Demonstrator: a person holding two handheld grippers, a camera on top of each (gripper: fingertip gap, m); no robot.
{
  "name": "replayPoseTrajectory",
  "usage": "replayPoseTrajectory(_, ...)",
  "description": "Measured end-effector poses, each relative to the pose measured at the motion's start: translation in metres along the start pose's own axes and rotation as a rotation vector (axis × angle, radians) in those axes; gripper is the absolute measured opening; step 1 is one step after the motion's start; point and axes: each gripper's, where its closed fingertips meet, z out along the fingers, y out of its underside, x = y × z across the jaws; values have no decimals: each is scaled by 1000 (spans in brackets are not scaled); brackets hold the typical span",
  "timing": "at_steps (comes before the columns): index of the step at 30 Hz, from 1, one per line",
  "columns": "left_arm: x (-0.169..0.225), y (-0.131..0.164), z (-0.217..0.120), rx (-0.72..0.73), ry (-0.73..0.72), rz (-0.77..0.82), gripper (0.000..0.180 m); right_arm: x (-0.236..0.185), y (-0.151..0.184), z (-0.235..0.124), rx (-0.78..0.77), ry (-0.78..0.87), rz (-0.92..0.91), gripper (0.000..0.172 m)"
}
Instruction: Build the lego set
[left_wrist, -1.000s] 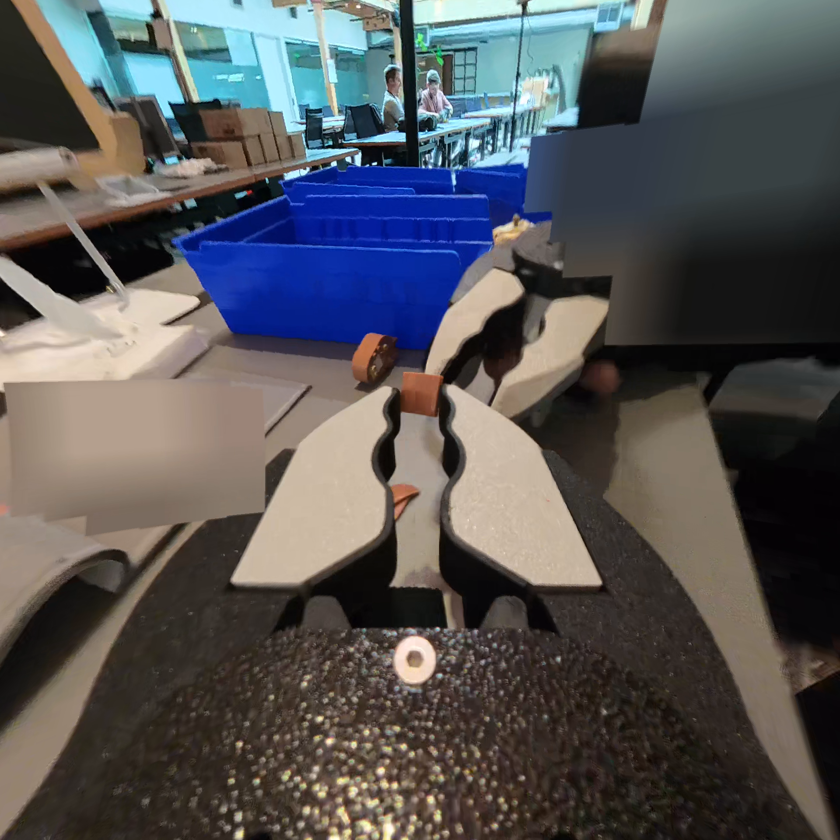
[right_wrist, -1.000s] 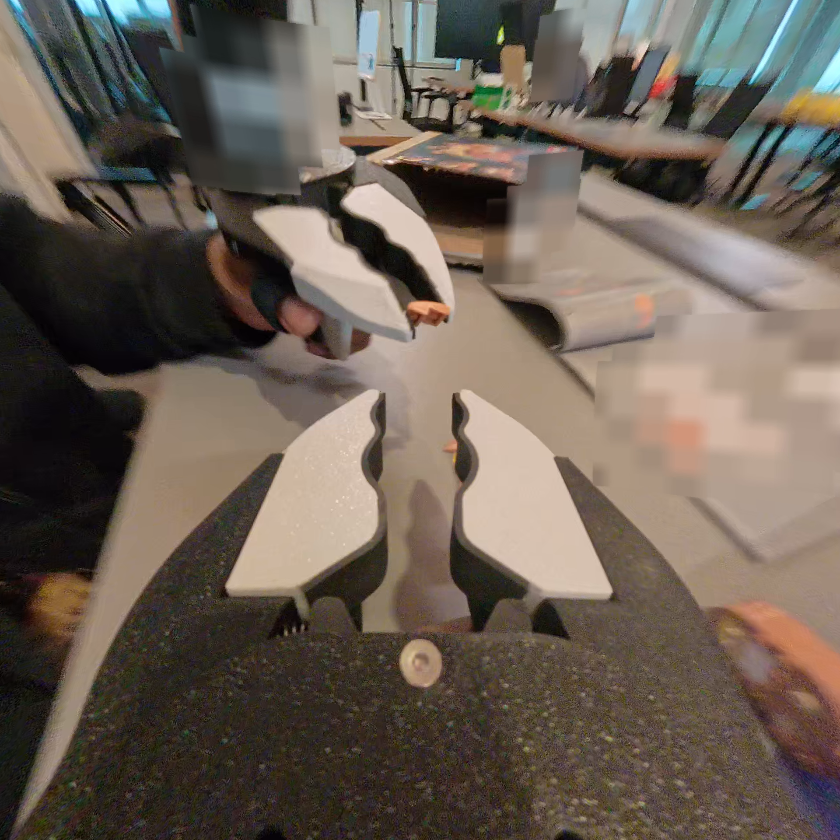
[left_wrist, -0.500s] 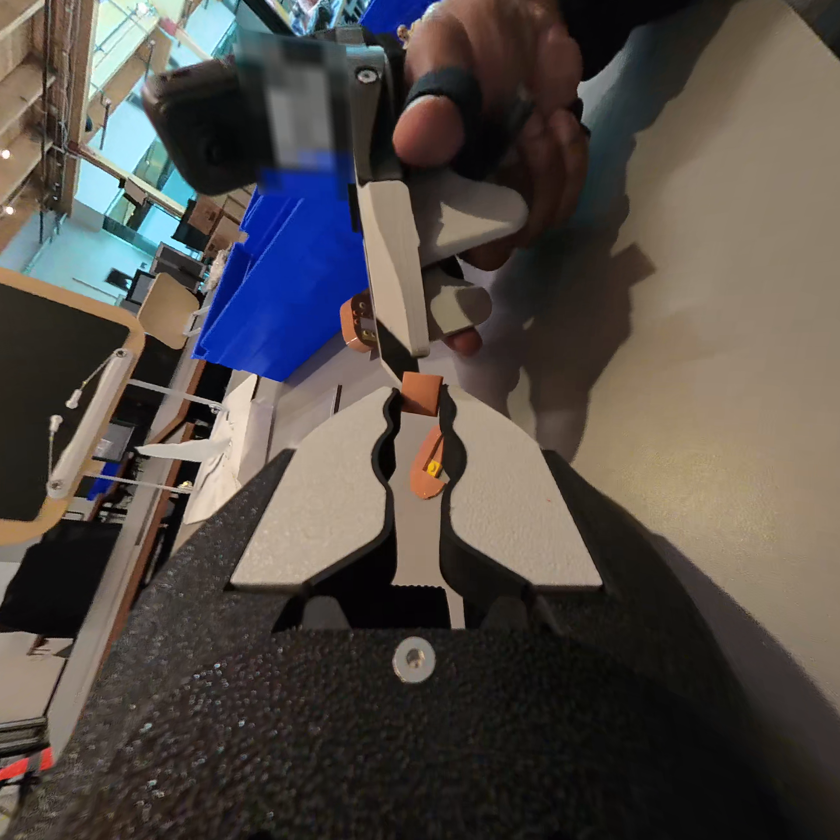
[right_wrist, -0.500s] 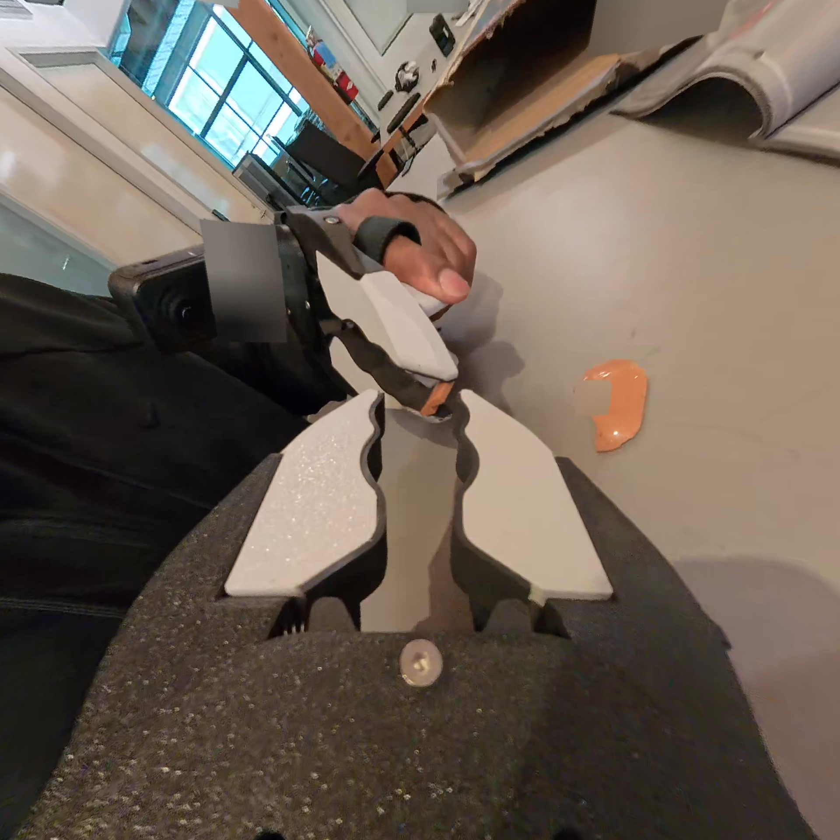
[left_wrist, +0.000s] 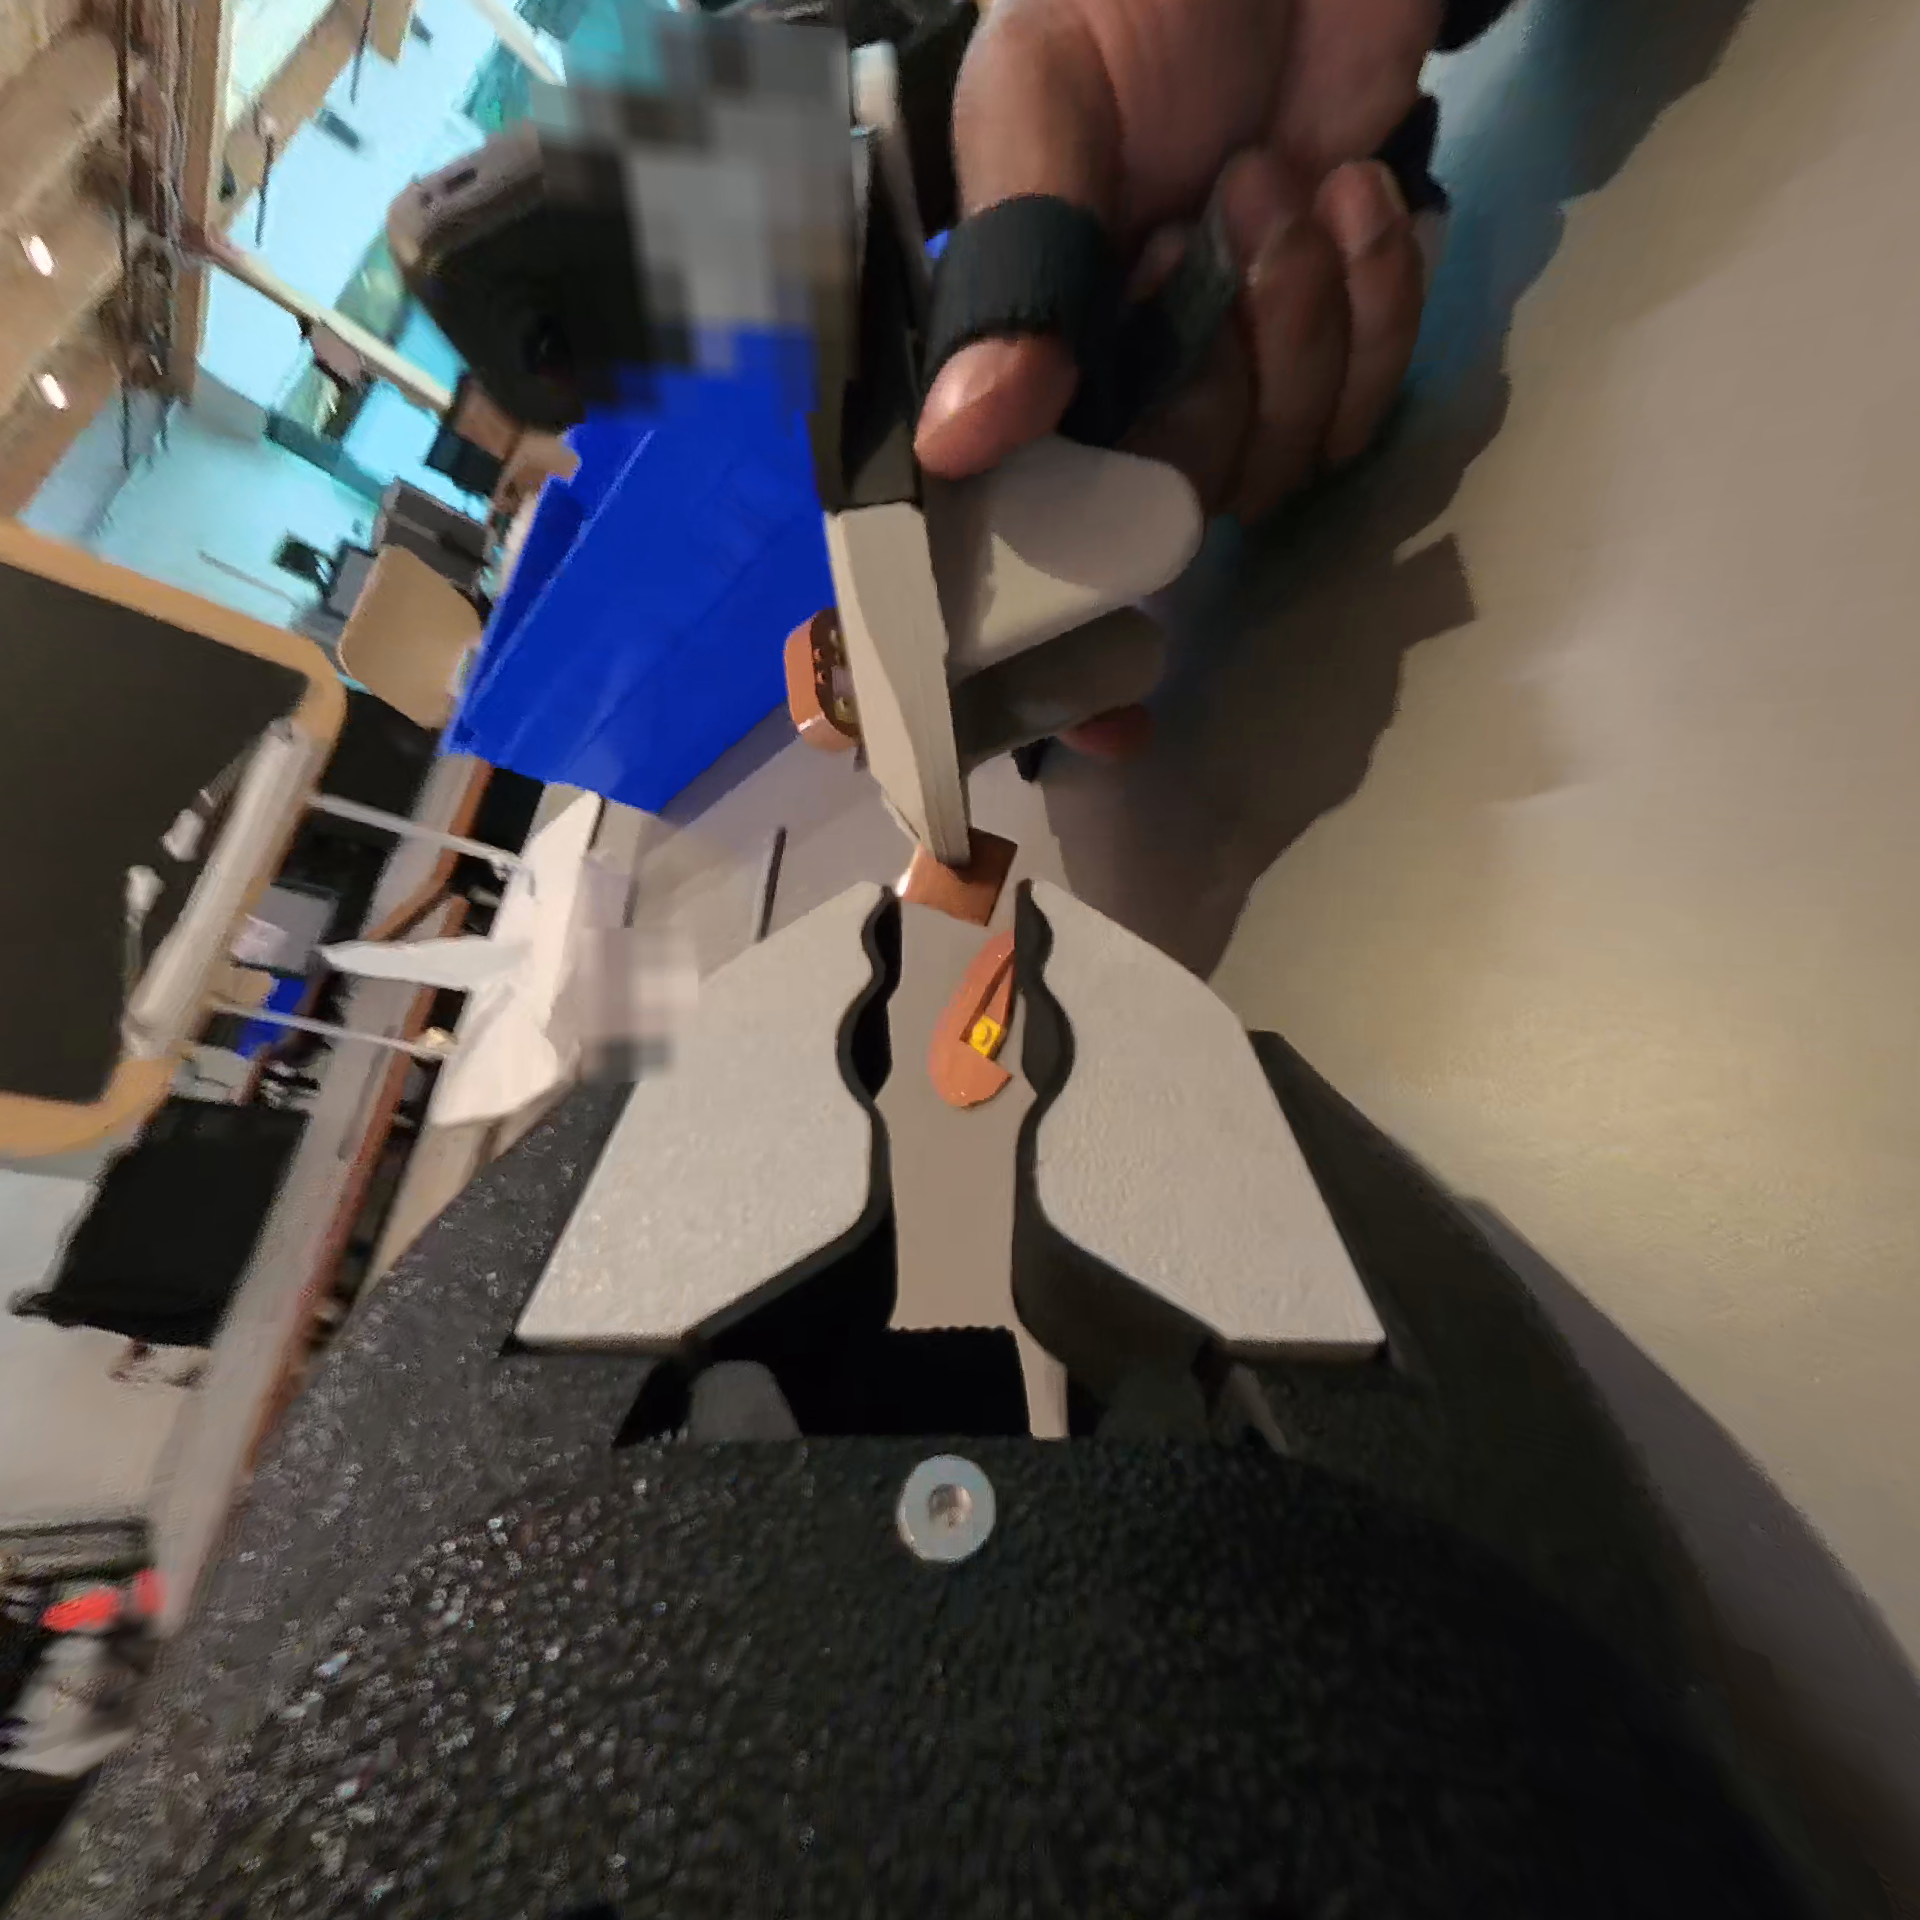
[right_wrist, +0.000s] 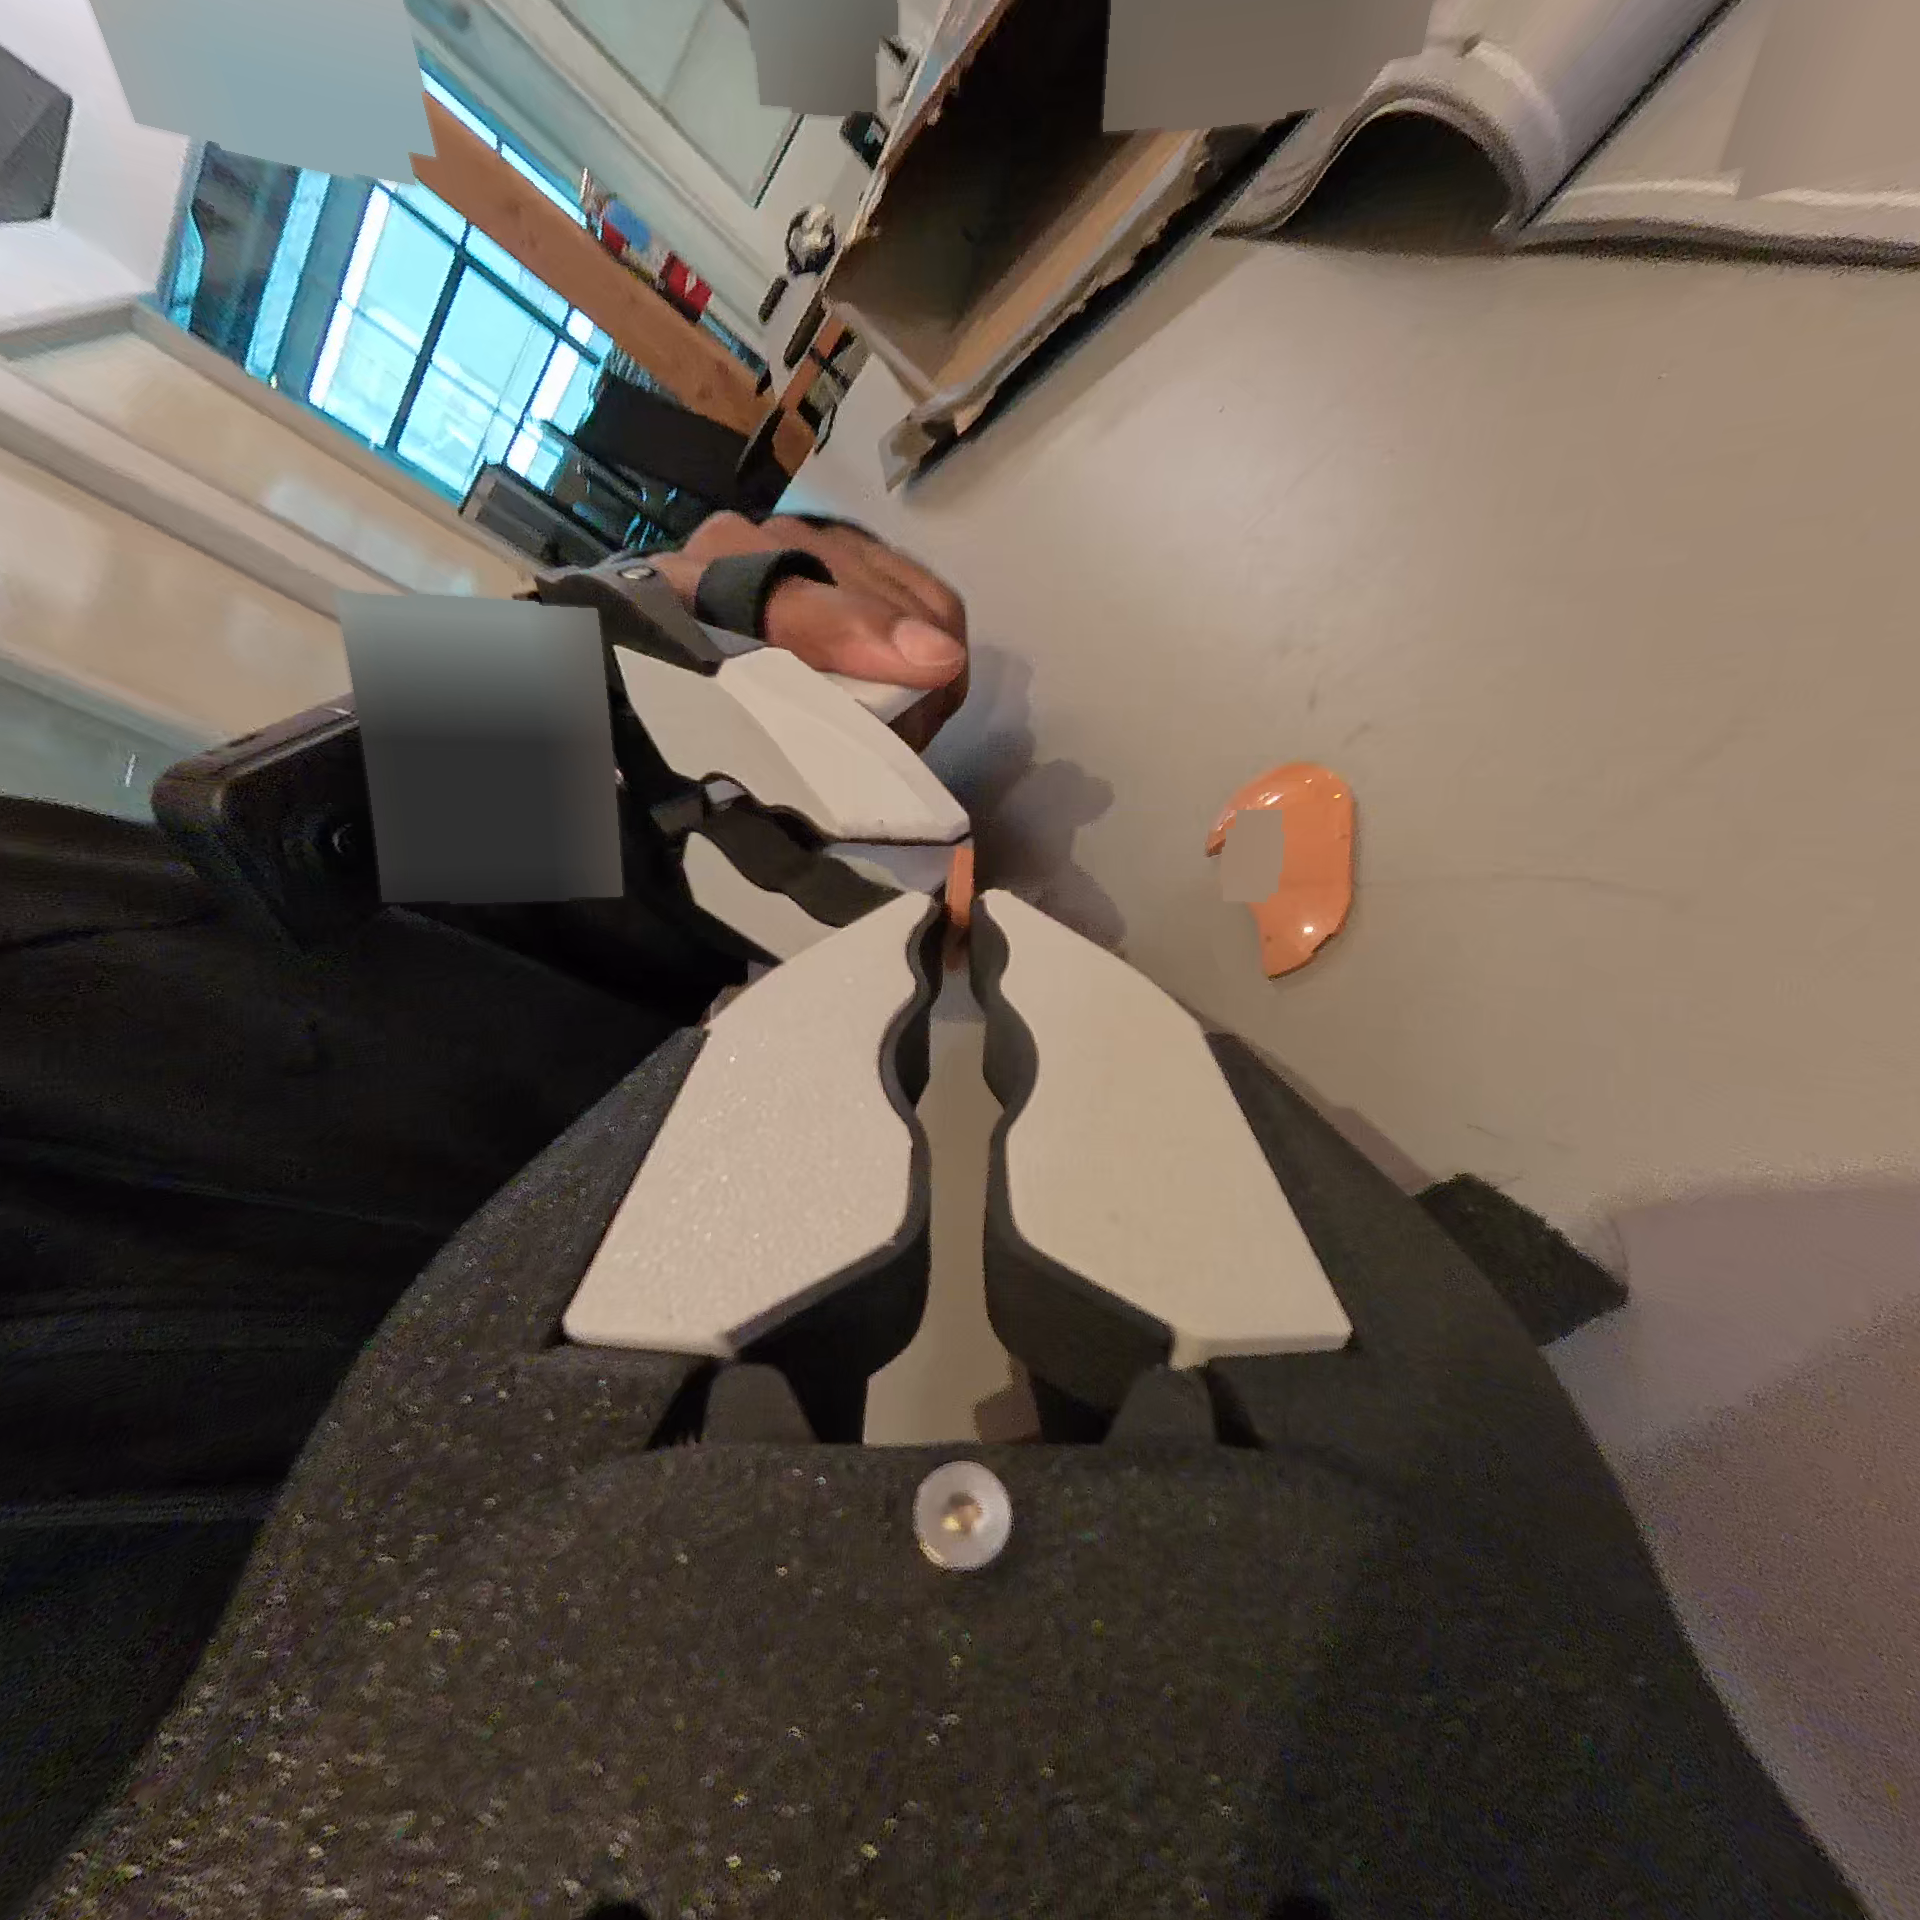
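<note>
two grippers meet; right gripper (right_wrist: 958, 914) pinches small orange tile (left_wrist: 961, 878); left gripper (left_wrist: 954, 899) stands narrowly parted.

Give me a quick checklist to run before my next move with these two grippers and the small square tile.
1. Right gripper gripping the small flat orange-brown square plastic tile: ok, jaws pinch it edge-on.
2. Left gripper free of the tile: ok, a sliver of gap seems to show at each pad.
3. Depth of grip: not ok, only the very fingertips catch the tile.
4. Curved orange-brown plastic piece with a yellow stud: ok, lying on the grey tabletop beneath the left jaws, untouched.
5. Round brown studded piece near the blue plastic bin: cannot tell, half hidden behind the right gripper.
</note>
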Motion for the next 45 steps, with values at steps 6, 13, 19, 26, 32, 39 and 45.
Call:
replayPoseTrajectory(6, -13, -4, -8, 1, -40, -465, 26, 3, -16, -6, 138, 1, 85, 4)
replayPoseTrajectory(13, -17, 2, -3, -72, -168, -651, 29, -6, -20, 2, 219, -38, 146, 4)
replayPoseTrajectory(19, -16, 1, -2, -106, -221, -605, 20, -10, -18, 8, 219, -7, 97, 4)
replayPoseTrajectory(26, -13, 10, -3, -174, -246, -547, 18, 4, -13, 6, 138, 132, -55, 17)
replayPoseTrajectory(32, -6, 33, -9, -288, -197, -574, 18, 45, -12, -9, -34, 416, -293, 24)
replayPoseTrajectory(39, 2, 42, -11, -350, -154, -597, 18, 64, -1, 3, -266, 573, -492, 24)
replayPoseTrajectory(45, 5, 45, -14, -363, -142, -605, 18, 68, 4, 8, -394, 647, -619, 20)
